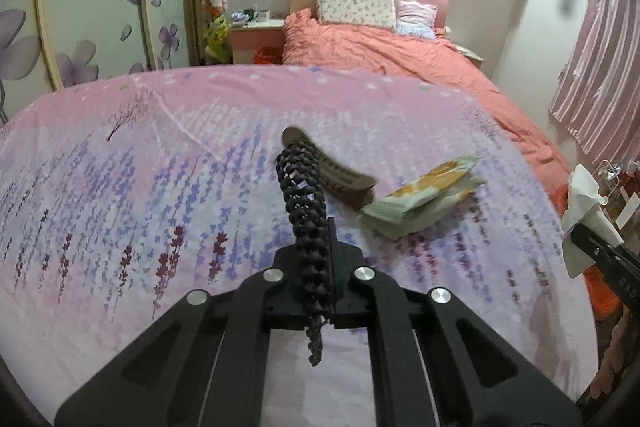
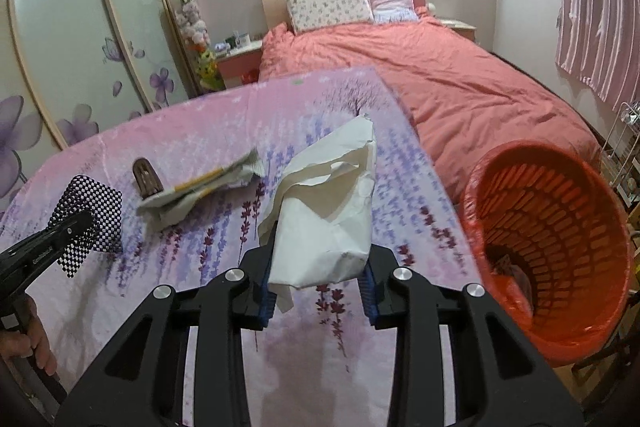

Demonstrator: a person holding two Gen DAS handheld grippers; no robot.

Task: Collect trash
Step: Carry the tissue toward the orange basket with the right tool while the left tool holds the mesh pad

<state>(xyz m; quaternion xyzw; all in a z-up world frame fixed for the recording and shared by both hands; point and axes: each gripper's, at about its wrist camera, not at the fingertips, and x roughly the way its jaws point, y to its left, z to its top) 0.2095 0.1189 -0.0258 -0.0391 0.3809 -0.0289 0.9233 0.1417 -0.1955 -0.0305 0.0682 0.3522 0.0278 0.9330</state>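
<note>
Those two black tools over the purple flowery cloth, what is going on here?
A person is clearing trash, one tool in each hand. The left tool is shut on a black-and-white checkered wrapper. The right tool grips a crumpled white paper. A brown piece and a yellow-printed wrapper lie on the cloth. An orange basket stands to the right.

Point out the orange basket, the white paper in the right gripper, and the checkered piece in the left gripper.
orange basket point(image 2: 592, 187): right wrist view, on its upper rim.
white paper point(image 2: 328, 223): right wrist view, on its crumpled middle.
checkered piece point(image 2: 94, 215): right wrist view, on its flat face.
</note>
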